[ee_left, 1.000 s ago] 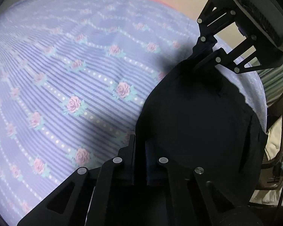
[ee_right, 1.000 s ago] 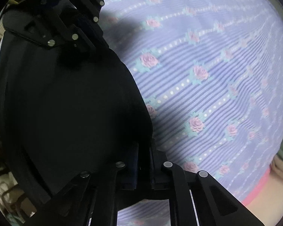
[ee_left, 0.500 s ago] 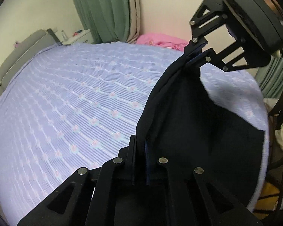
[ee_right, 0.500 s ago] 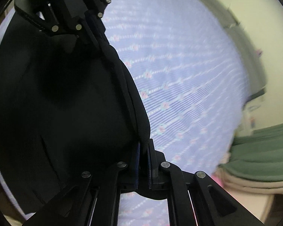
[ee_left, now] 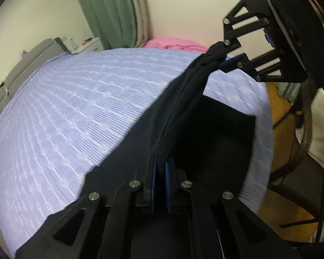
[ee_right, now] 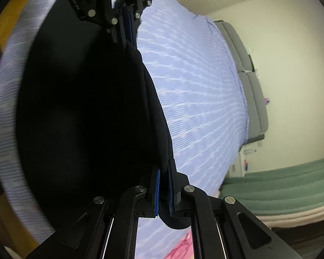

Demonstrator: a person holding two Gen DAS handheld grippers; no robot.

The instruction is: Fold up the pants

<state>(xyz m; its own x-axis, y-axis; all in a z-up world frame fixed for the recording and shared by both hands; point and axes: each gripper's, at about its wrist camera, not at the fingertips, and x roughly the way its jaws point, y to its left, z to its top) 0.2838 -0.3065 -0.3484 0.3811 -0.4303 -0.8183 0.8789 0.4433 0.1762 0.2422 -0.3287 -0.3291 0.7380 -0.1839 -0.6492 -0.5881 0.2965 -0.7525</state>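
The black pants (ee_left: 205,133) hang stretched between my two grippers above the bed. My left gripper (ee_left: 160,164) is shut on one end of the upper edge. My right gripper (ee_left: 223,52) shows at the upper right of the left wrist view, shut on the other end. In the right wrist view the right gripper (ee_right: 164,172) pinches the black pants (ee_right: 86,112) between blue pads, and the left gripper (ee_right: 127,36) holds the far end at the top. The lower part of the pants drapes onto the bed near its edge.
The bed has a lilac flowered sheet (ee_left: 75,108) and a grey headboard (ee_right: 248,82). Pink cloth (ee_left: 175,43) lies at the far side. Green curtains (ee_left: 110,10) hang behind. The bed edge, orange floor (ee_left: 283,112) and a dark stand (ee_left: 308,151) are at the right.
Both grippers have lifted the pants high off the sheet and tilted up, so the room now shows. The pants hang longer and more taut between the grippers.
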